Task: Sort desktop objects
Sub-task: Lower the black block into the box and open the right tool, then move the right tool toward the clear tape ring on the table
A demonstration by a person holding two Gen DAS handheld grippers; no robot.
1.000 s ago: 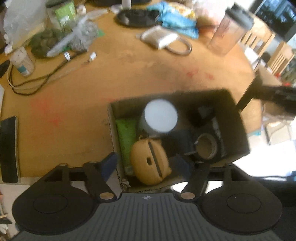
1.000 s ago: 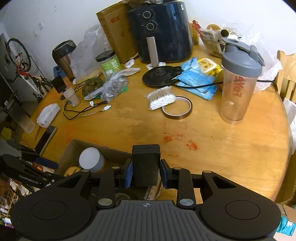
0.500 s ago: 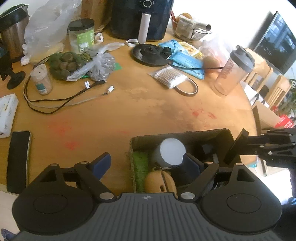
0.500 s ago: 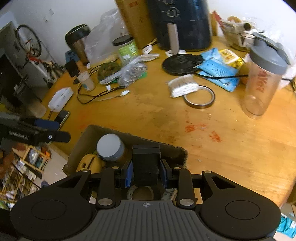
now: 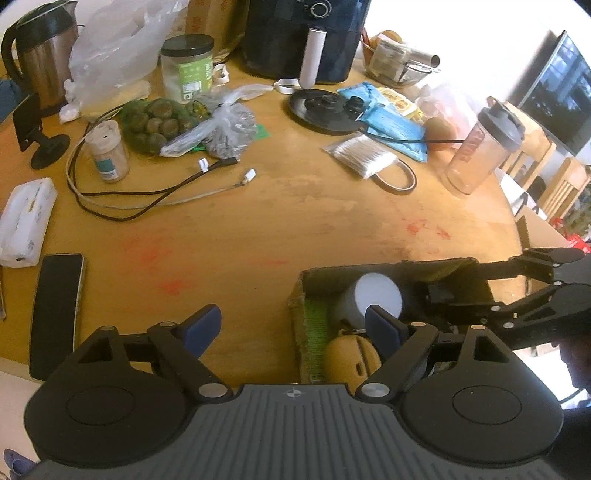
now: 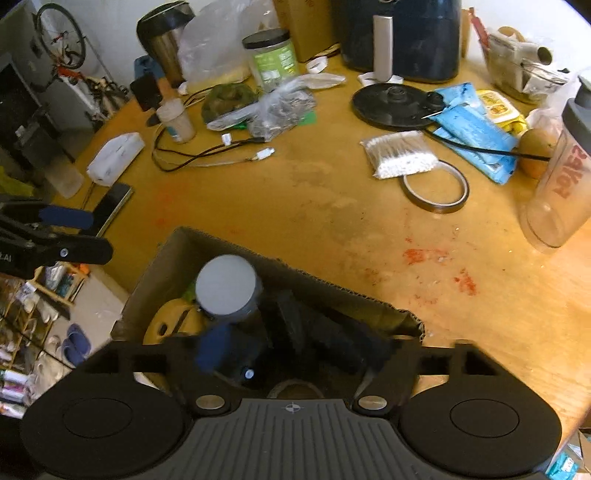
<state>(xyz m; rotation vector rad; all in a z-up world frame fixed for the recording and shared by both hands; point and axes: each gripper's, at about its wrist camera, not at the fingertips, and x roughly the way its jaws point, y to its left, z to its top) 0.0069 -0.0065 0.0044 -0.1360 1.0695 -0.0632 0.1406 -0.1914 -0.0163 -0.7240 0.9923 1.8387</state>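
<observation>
A cardboard box [image 5: 301, 280] [image 6: 221, 240] sits at the table's near edge. It holds a white-lidded can [image 5: 378, 297] [image 6: 225, 284], a yellow rounded object [image 5: 360, 354] [image 6: 166, 325] and a green item [image 5: 314, 325]. My right gripper [image 6: 299, 350] hovers over the box with its jaws opening and blurred. A black block [image 6: 291, 321] lies loose in the box below them, and no pad touches it. My left gripper [image 5: 293, 325] is open and empty, with its right fingertip over the box's left part. The right gripper [image 5: 517, 295] shows at the box's far side in the left wrist view.
On the table lie a tape ring [image 6: 436, 188], a pack of cotton swabs [image 6: 400, 157], a shaker bottle [image 6: 561, 177], cables [image 5: 147, 192], a phone [image 5: 55, 314] and a tissue pack [image 5: 26, 221]. An air fryer [image 5: 306, 33], kettle [image 5: 40, 51] and bags crowd the back.
My right gripper moved over the box, opened and let go of the black block, which now lies inside. My left gripper drew back from the box toward the left and opened wider.
</observation>
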